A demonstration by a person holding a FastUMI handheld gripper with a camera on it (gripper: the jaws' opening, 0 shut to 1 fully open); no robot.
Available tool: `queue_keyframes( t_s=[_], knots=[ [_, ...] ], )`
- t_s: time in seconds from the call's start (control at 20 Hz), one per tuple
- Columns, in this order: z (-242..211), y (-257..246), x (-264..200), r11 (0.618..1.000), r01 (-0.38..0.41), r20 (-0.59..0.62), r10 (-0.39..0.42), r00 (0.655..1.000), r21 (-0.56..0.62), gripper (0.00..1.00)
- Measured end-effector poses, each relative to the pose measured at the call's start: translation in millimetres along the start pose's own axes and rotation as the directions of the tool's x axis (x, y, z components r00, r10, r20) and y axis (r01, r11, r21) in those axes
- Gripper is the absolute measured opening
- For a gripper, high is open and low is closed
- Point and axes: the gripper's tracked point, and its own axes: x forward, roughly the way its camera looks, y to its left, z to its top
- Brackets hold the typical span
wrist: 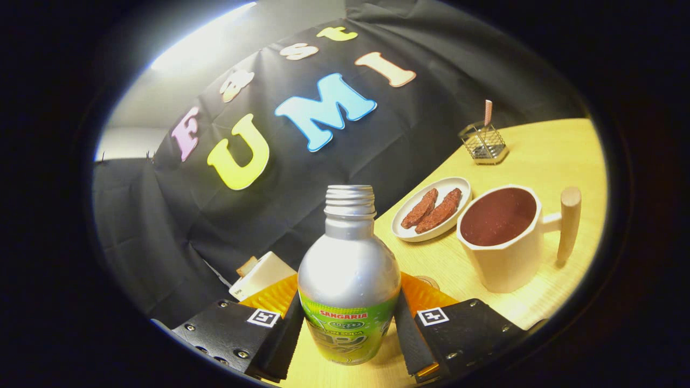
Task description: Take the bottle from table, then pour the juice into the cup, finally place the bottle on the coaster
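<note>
A silver metal bottle with a green label and an uncapped threaded neck stands between my fingers. My gripper is shut on it, one finger pressing each side of the label. Beyond the right finger and to the right stands a cream cup with a wooden handle; its inside looks dark reddish-brown. The scene appears tilted, with the table sloping up to the right. The edge of a small round object peeks out just behind the right finger; I cannot tell what it is.
A white oval plate holding two brown snack pieces lies behind the cup. Further back, a wire holder with a straw stands near the wooden table's far edge. A white box-like object lies beyond the left finger.
</note>
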Motion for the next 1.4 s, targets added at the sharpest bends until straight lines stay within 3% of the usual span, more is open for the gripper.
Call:
queue_keyframes(
  t_s=[0.2, 0.7, 1.2, 1.4],
  knots=[
    [7.3, 1.6, -1.3, 0.982, -0.063, 0.027, 0.059, 0.998, 0.181, 0.77],
    [10.4, 4.6, -0.4, 0.939, -0.105, 0.053, 0.093, 0.994, 0.327, 0.77],
    [19.6, 11.0, 2.5, 0.835, -0.166, 0.127, 0.116, 0.985, 0.525, 0.77],
    [21.3, 11.9, 4.1, 0.81, -0.175, 0.144, 0.112, 0.983, 0.559, 0.77]
  ],
)
